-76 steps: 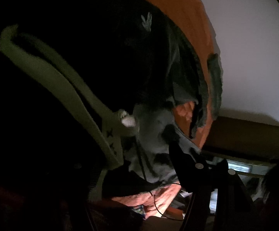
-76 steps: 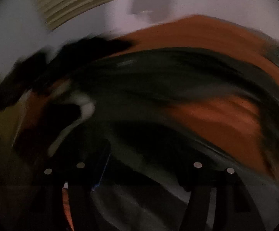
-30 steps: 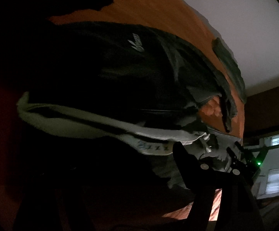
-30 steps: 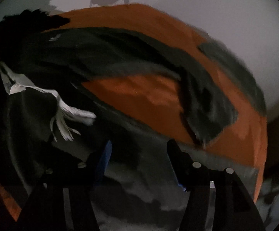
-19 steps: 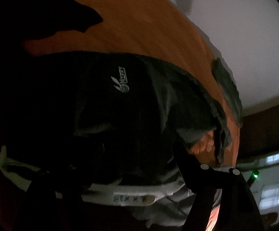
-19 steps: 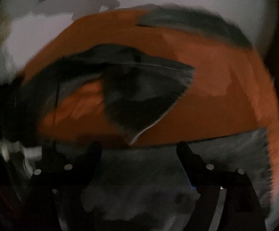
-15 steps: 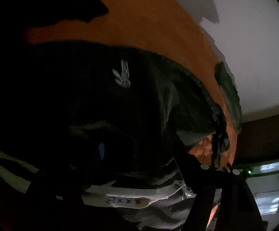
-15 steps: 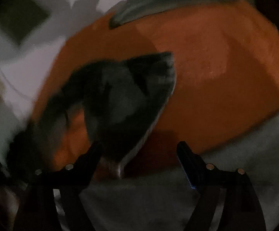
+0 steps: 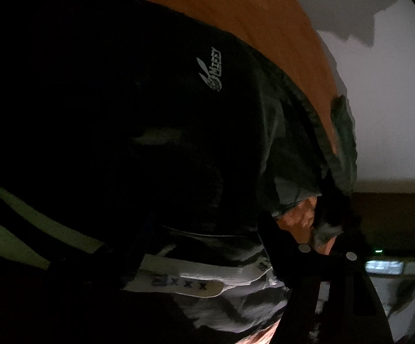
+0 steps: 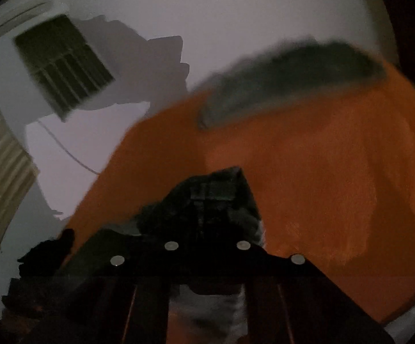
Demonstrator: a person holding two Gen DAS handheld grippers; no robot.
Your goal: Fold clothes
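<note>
Dark shorts (image 9: 178, 120) with a small white logo (image 9: 211, 74) and a white waistband (image 9: 190, 275) lie on an orange sheet (image 9: 250, 14). My left gripper (image 9: 204, 229) is open, its jaws spread wide over the waistband; only its right finger (image 9: 279, 238) shows clearly. In the right wrist view my right gripper (image 10: 207, 238) is shut on a dark corner of the shorts (image 10: 216, 195) above the orange sheet (image 10: 322, 172).
Another dark garment (image 10: 290, 77) lies at the far edge of the sheet; it also shows in the left wrist view (image 9: 343, 132). A pale wall (image 10: 236, 5) with a barred window (image 10: 64, 63) stands behind. A grey patterned cloth (image 9: 236, 309) lies below the waistband.
My right gripper has closed on the dark corner of the shorts and swung toward the wall. My left gripper stays open over the waistband, slightly closer.
</note>
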